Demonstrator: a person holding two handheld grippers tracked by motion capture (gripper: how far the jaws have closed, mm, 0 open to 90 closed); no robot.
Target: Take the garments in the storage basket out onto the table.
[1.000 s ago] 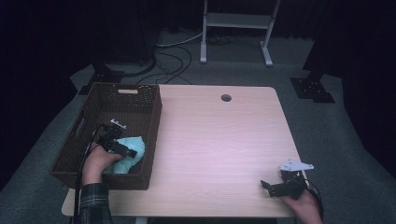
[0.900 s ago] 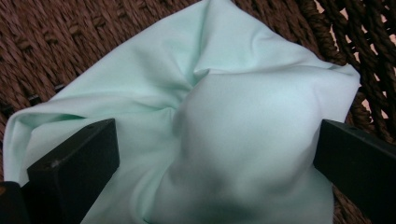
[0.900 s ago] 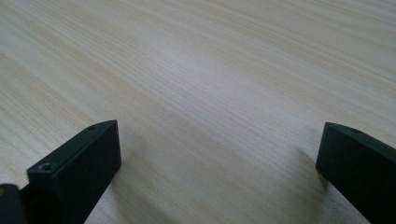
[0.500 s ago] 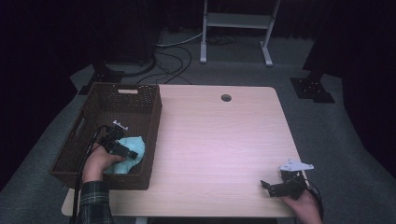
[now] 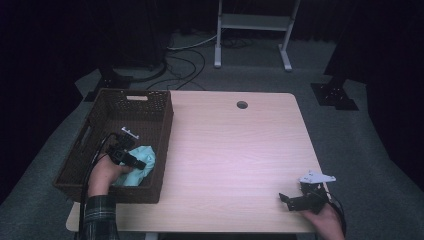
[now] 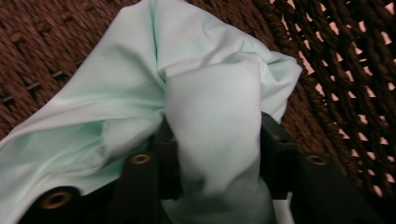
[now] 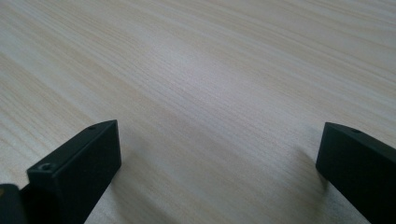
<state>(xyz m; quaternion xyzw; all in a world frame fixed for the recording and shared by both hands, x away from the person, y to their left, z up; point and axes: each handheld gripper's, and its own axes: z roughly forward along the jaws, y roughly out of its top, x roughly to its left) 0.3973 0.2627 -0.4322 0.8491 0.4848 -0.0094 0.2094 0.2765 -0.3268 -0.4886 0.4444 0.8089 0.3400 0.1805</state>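
Observation:
A mint-green cloth (image 5: 135,177) lies crumpled in the near right corner of a dark woven basket (image 5: 165,130). My left gripper (image 5: 136,161) reaches into the basket and its jaws have just been closing. In the left gripper view a fold of the cloth (image 6: 210,93) bulges up between the two jaws, squeezed from both sides, with the basket's weave (image 6: 355,70) behind it. My right gripper (image 5: 285,199) rests at the table's near right, pointing left. Its jaws stand wide apart over bare wood (image 7: 219,154), with nothing between them.
The basket takes up the left end of the light wooden table (image 5: 235,150). A round cable hole (image 5: 242,105) sits near the far edge. Beyond the table are a white stand's legs (image 5: 250,50) and cables on the grey floor.
Both hands stay where they were. The left gripper's jaws look drawn in around the cloth.

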